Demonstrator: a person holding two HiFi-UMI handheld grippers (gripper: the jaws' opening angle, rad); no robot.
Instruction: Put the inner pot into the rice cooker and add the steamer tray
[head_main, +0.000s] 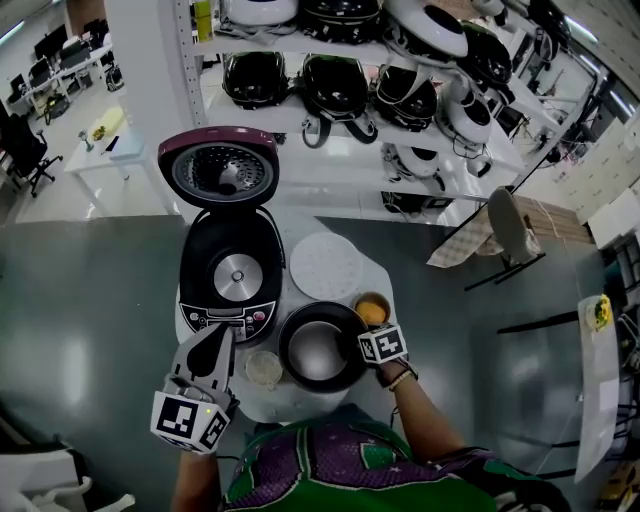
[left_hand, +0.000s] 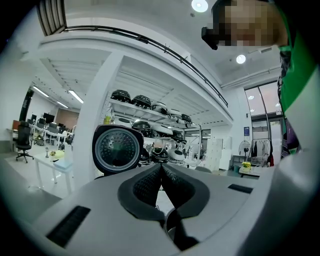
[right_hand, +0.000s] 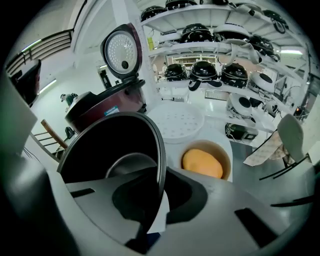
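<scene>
right gripper is clamped on the rim of the inner pot, wall pinched between the jaws. The pot sits on the table just right of the rice cooker's control panel, on the person's side, not yet in it. The lid is up and the cavity is empty. left gripper has its jaws fully together on nothing and hovers at the cooker's front-left corner.

It's a one-sided rim grip, so I expect tilt. Lift slowly, keep the pot level, clear the cooker's front edge and lower it straight into the cavity. The steamer tray lies just right of the cooker. The bowl sits right of the cooker too, close to the pot, so don't clip it.
</scene>
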